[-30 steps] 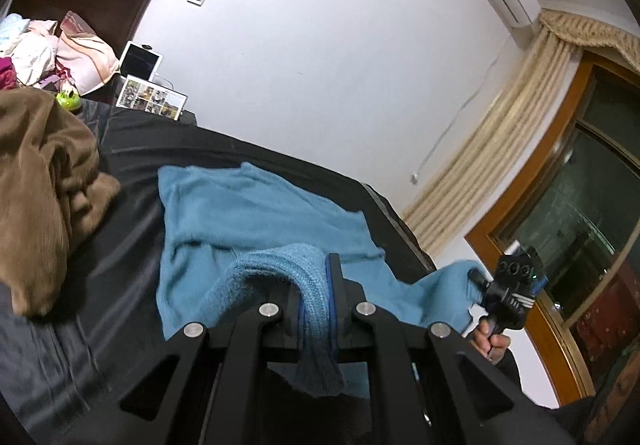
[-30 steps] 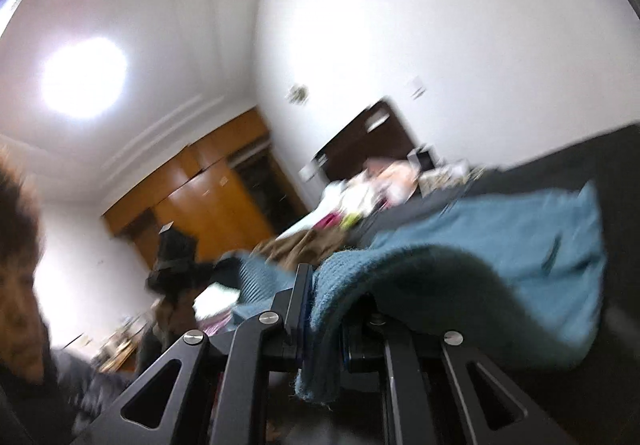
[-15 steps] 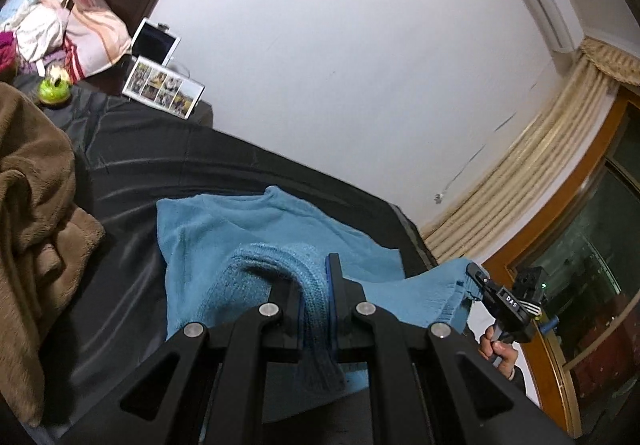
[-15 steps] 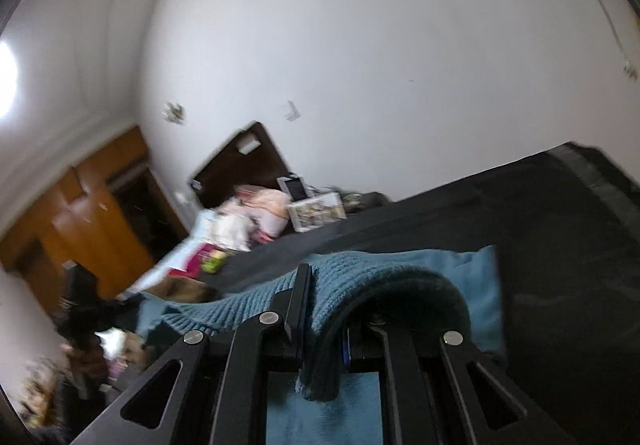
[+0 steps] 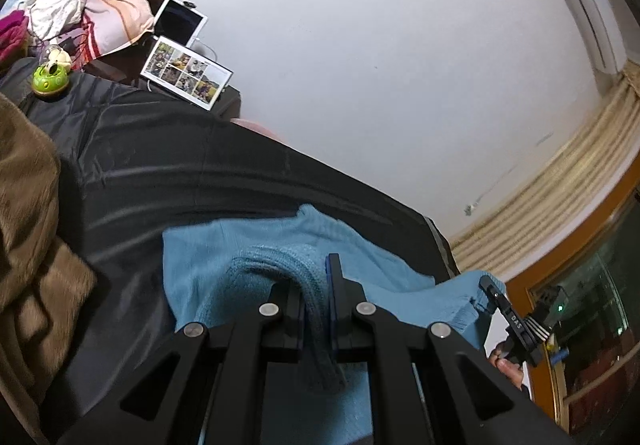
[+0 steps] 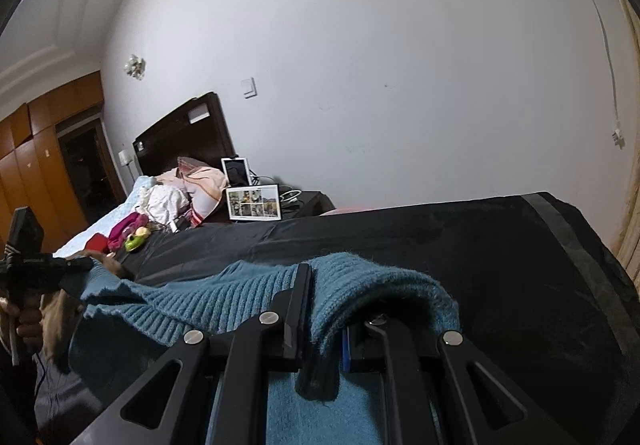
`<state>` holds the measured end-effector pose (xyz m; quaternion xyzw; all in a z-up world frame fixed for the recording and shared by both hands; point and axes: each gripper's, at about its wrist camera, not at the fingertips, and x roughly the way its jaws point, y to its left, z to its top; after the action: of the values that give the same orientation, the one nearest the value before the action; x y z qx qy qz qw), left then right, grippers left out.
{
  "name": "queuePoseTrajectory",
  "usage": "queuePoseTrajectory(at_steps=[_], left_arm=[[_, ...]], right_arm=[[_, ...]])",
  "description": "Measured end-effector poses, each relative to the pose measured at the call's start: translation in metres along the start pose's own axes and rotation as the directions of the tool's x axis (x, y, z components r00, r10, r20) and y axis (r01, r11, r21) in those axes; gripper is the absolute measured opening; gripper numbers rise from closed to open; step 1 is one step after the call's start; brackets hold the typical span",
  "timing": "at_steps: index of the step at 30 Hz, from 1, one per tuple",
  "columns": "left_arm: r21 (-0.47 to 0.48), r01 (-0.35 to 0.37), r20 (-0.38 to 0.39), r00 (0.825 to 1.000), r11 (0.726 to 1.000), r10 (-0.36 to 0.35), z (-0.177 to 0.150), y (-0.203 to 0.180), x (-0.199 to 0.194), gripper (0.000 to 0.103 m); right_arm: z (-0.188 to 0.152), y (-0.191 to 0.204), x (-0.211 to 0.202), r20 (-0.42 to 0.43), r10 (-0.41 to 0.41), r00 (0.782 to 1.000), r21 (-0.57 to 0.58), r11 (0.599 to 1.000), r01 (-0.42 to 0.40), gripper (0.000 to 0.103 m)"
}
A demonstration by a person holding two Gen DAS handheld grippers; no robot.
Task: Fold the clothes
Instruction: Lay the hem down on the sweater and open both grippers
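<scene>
Blue knitwear fills the lower middle of both wrist views: a blue sweater (image 5: 256, 257) is stretched between the two grippers over a black sheet (image 5: 168, 173) that covers the bed. In the left wrist view, the left gripper (image 5: 316, 285) is clenched on a bunched ribbed edge of the garment, the knit running between its jaws and hanging down past them toward the bottom of the frame. The rest of the sweater lies flat on the sheet just beyond the fingers, reaching toward the middle of the frame. At the right edge of that view the right gripper (image 5: 490, 287) shows small, pinching another part of the same edge, with the person's hand (image 5: 508, 363) below it.

In the right wrist view, the right gripper (image 6: 324, 305) is clamped on the sweater (image 6: 224, 301) as well; thick knit drapes over its right finger and a fold hangs between the jaws. From there the ribbed hem runs leftward to the left gripper (image 6: 80, 265), seen at the left edge, gripped by a hand (image 6: 28, 325).

A brown fleece garment (image 5: 28, 253) lies heaped at the left side of the left wrist view. Farther back, at upper left, sit a green toy (image 5: 50, 79), a framed photo collage (image 5: 186, 73), a tablet (image 5: 180, 21) and a pile of pink and white laundry (image 5: 80, 9).
</scene>
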<state>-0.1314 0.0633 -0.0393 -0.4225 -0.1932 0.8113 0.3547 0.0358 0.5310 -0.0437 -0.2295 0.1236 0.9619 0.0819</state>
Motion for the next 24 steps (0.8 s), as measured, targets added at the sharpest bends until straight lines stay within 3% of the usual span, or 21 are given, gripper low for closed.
queuePoseTrajectory(at_steps=[4, 9, 16, 22, 23, 24], left_arm=[[-0.046, -0.031, -0.018, 0.999, 0.998, 0.031, 0.017, 0.015, 0.028, 0.009], [-0.077, -0.071, -0.07, 0.995, 0.994, 0.066, 0.027, 0.032, 0.068, 0.009], [-0.144, -0.102, -0.132, 0.988, 0.984, 0.083, 0.022, 0.063, 0.108, 0.012], [-0.174, -0.059, -0.137, 0.99, 0.983, 0.035, 0.019, 0.07, 0.109, 0.034], [-0.178, -0.053, -0.125, 0.992, 0.983, 0.031, 0.02, 0.069, 0.106, 0.042], [-0.183, -0.049, -0.112, 0.993, 0.982, 0.028, 0.021, 0.069, 0.103, 0.052]], right_arm=[[0.008, -0.007, 0.038, -0.031, -0.047, 0.998, 0.011, 0.999, 0.047, 0.013], [-0.004, -0.033, 0.086, -0.142, -0.079, 0.987, 0.106, 0.99, 0.094, 0.013], [-0.019, -0.051, 0.117, -0.248, -0.059, 0.967, 0.159, 0.982, 0.1, 0.014], [-0.018, -0.057, 0.122, -0.249, 0.006, 0.969, 0.196, 0.98, 0.044, 0.025], [-0.017, -0.056, 0.119, -0.236, 0.02, 0.972, 0.199, 0.98, 0.028, 0.032], [-0.016, -0.056, 0.113, -0.216, 0.027, 0.976, 0.206, 0.978, 0.019, 0.045]])
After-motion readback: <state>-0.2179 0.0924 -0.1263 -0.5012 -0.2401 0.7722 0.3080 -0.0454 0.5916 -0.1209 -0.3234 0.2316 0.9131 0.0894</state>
